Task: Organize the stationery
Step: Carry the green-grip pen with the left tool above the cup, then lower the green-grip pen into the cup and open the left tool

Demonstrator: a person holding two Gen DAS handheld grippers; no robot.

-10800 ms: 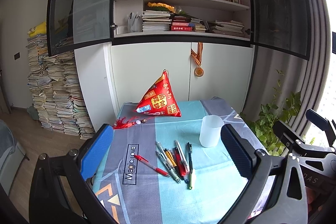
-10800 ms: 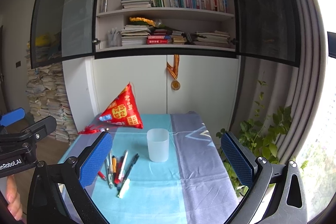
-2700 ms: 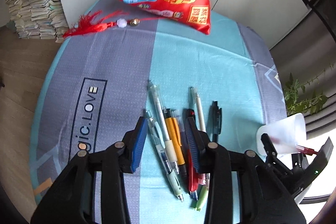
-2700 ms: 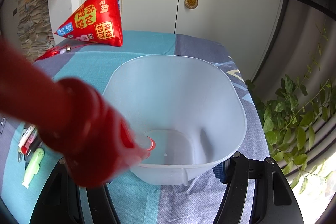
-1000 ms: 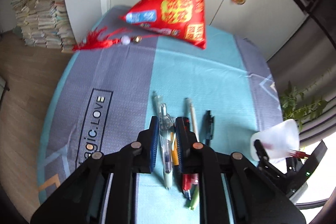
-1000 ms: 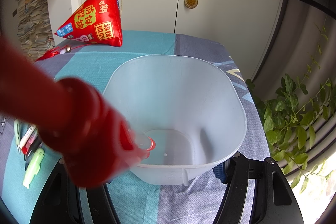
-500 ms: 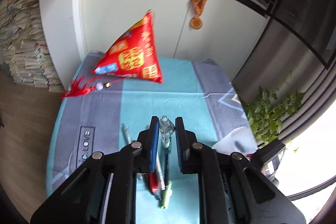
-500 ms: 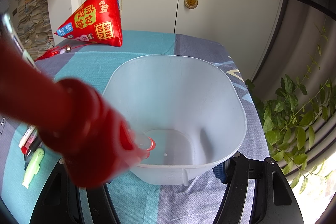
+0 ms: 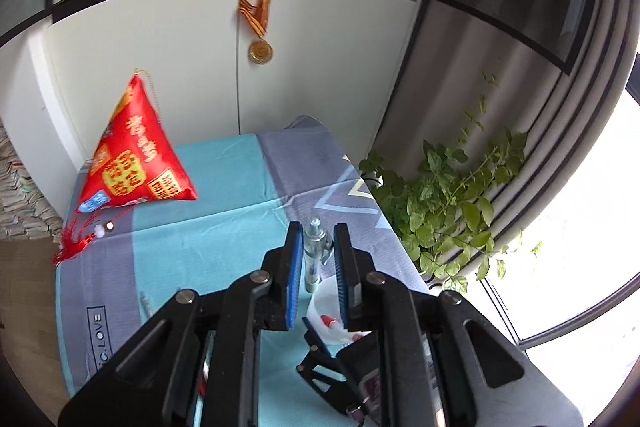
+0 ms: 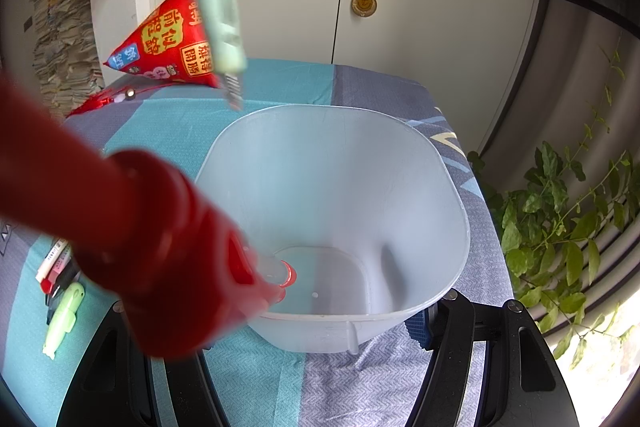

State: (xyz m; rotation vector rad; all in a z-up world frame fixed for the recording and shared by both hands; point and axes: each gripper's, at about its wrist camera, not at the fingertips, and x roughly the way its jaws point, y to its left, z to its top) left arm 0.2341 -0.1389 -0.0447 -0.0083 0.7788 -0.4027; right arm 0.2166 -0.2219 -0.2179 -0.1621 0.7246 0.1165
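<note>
My left gripper (image 9: 316, 259) is shut on a clear pen with a pale green grip (image 9: 312, 253), held upright above the translucent white cup (image 9: 325, 311). In the right wrist view the same pen (image 10: 219, 7) hangs tip down over the cup's far left rim. My right gripper's fingers (image 10: 418, 323) clasp the cup (image 10: 340, 219) by its sides. A red pen (image 10: 132, 227) leans inside the cup, tip on its bottom. Several pens (image 10: 56, 263) and a green highlighter (image 10: 64, 319) lie on the cloth to the left.
A red triangular pouch (image 9: 134, 163) with a tassel (image 9: 76, 243) sits at the table's back left. A medal (image 9: 260, 51) hangs on the white cabinet behind. A leafy plant (image 9: 452, 203) stands off the table's right edge. The table wears a teal and grey cloth (image 9: 224, 219).
My left gripper closed on the green-grip pen, lifted it from the row and carried it right, over the cup. The right gripper, cup and red pen have stayed still.
</note>
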